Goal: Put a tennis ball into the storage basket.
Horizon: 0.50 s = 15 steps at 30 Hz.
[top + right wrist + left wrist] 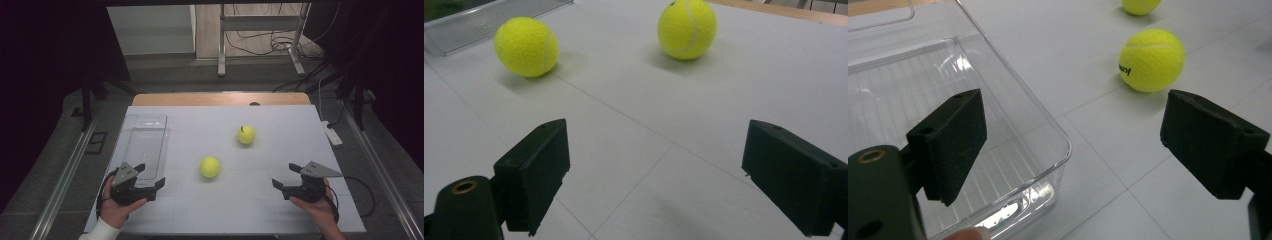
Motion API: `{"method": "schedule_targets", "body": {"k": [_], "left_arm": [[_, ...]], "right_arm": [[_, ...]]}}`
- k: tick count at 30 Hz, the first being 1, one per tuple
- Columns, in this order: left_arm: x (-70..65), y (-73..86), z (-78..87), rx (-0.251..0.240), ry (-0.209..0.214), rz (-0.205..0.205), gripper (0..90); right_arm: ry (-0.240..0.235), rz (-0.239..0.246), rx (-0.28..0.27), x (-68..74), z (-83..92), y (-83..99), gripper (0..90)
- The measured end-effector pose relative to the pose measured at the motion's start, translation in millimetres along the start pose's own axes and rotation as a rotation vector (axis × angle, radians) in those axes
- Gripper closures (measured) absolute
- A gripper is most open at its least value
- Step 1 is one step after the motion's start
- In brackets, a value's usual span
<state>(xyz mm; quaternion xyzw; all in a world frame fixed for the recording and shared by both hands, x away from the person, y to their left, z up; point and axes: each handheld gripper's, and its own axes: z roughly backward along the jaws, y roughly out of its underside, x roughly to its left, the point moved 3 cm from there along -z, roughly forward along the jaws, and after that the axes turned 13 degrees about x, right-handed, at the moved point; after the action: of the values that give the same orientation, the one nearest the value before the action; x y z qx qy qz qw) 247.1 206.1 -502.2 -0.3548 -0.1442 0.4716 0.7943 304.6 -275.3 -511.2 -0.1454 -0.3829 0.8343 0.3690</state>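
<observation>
Jaws wide apart and holding nothing on both sides — the left gripper (150, 176) hangs over the near corner of a clear plastic tray (145, 145), one jaw above the tray's ribbed floor and the other out over the white counter (280, 210). Ahead of its outer jaw sits the nearer tennis ball (1151, 60), with the farther tennis ball (1141, 5) beyond it. The right gripper (286, 175) points across the bare counter — both balls lie well ahead of its jaws, apart from each other, the nearer one toward the tray.
</observation>
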Motion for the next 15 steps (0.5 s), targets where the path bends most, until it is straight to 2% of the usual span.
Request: {"method": "schedule_targets", "body": {"k": [5, 15], "left_arm": [[-0.1, -4.0, 1.3, 0.024, 0.013, 0.015, 12.3], [-4.6, -11.9, 2.0, 0.047, 0.031, -0.006, 12.5]], "right_arm": [[0.003, 0.008, 0.004, 0.8, 0.1, 0.4, 12.4], [0.007, 0.005, 0.014, 0.5, -1.1, 1.6, 12.4]]}}
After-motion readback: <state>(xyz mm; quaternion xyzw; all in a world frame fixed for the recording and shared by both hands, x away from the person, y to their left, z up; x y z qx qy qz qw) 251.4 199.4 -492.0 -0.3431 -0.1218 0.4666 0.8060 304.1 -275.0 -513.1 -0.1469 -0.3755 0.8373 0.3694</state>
